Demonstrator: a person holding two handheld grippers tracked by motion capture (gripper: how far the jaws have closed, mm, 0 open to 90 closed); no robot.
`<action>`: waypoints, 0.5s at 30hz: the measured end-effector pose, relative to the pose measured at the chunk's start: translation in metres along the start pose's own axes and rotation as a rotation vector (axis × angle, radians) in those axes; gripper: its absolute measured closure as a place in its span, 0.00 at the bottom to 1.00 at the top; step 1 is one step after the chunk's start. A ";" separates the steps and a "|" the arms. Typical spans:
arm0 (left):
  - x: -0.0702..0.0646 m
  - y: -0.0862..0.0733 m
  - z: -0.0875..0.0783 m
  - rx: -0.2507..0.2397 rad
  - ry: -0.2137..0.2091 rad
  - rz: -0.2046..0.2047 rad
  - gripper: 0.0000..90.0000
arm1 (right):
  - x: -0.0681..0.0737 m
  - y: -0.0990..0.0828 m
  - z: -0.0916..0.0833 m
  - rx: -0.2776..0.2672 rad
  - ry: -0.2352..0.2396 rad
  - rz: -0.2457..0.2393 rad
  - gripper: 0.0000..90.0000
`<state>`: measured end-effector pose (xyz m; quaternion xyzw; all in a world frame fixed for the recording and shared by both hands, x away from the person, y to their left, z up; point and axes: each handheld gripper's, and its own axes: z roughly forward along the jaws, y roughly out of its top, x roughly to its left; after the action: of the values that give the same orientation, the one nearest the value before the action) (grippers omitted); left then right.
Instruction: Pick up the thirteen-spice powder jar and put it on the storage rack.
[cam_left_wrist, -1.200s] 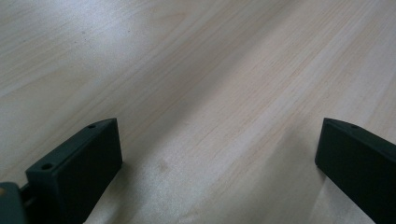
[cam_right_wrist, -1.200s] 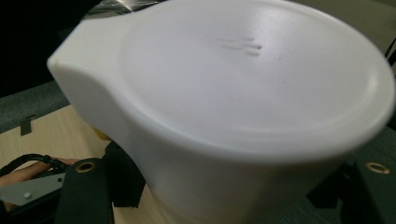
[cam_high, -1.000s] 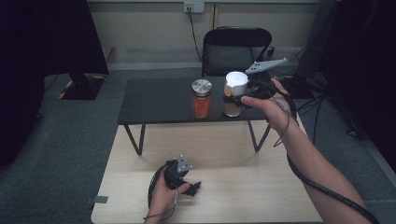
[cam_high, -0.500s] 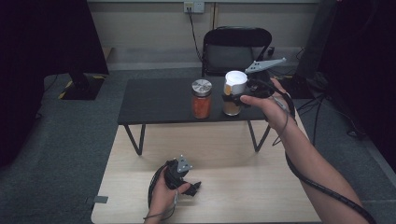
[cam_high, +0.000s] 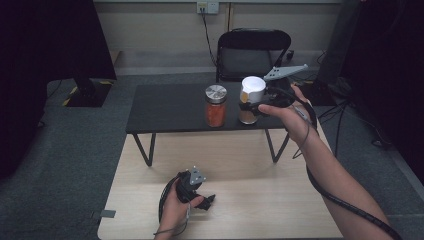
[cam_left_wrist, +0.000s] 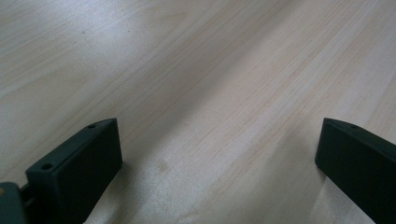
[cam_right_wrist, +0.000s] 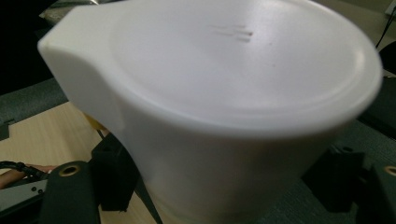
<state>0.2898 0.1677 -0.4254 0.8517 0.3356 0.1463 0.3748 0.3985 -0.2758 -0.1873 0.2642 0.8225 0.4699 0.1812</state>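
Low in the frame I have the left tongs (cam_high: 207, 200) resting on the pale wooden bench (cam_high: 260, 210), jaws spread wide with bare wood grain between them in the left gripper view, so they are released.

Further up, right of centre, my right tongs (cam_high: 252, 107) reach over the low black bench (cam_high: 170, 107) to the jar with the wide white plastic lid (cam_high: 252, 87) and brown contents. Those jaws have just been opening; in the right gripper view the lid (cam_right_wrist: 224, 93) sits between them, with gaps beside the pads, so I read them as let go.

The lid is smooth, round and matte, with a small lip jutting toward the upper left of the right gripper view. The jar stands upright, its long axis vertical, lid up.

Just left of it stands a glass jar of red powder with a silver metal lid (cam_high: 215, 105). Behind, a black folding chair (cam_high: 252, 50).
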 end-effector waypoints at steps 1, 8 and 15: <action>0.000 0.000 0.000 0.000 0.000 0.000 0.00 | 0.000 0.000 -0.001 0.000 -0.002 -0.001 0.25; 0.000 0.000 0.000 0.000 0.000 -0.001 0.00 | 0.000 -0.004 -0.005 -0.005 -0.010 0.016 0.16; 0.000 0.000 0.000 0.000 0.000 0.000 0.00 | -0.001 -0.008 -0.008 -0.003 -0.015 0.040 0.10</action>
<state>0.2898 0.1677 -0.4255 0.8517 0.3357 0.1462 0.3749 0.3924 -0.2855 -0.1902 0.2836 0.8150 0.4728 0.1785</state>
